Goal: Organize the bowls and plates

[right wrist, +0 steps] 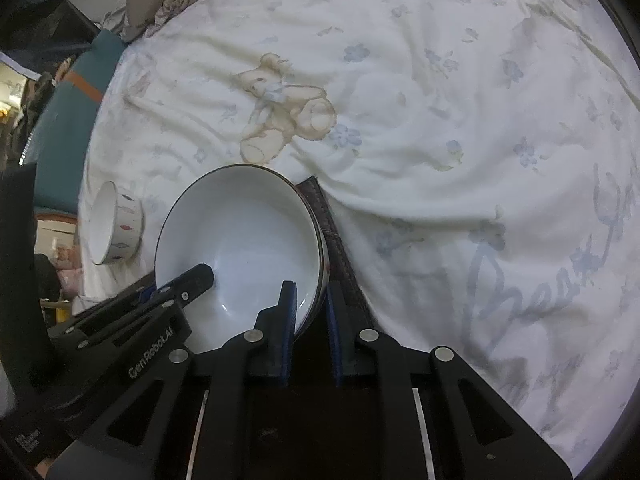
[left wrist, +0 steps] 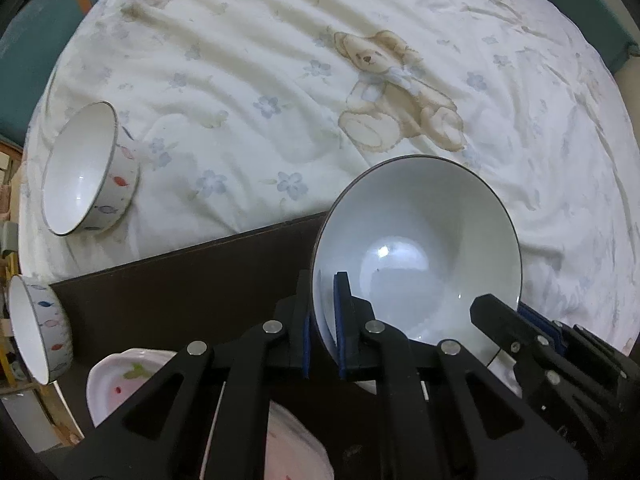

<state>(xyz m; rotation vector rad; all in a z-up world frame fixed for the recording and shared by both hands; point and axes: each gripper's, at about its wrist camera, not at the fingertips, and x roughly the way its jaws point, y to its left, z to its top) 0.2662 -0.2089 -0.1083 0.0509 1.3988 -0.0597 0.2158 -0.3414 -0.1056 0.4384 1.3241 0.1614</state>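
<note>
A large white bowl with a thin dark rim sits tilted over a dark brown board on the bed. My left gripper is shut on its near-left rim, one blue pad inside and one outside. My right gripper is shut on the opposite rim of the same bowl; it also shows in the left wrist view as the right gripper. In the right wrist view the left gripper clamps the bowl's left edge. A second rim line under the bowl hints at another bowl nested below.
A fish-patterned bowl lies tipped on the teddy-bear bedsheet to the left. Another fish-patterned bowl stands on the board's left end. A pink-white plate lies under my left gripper. Teal bed edge borders the far left.
</note>
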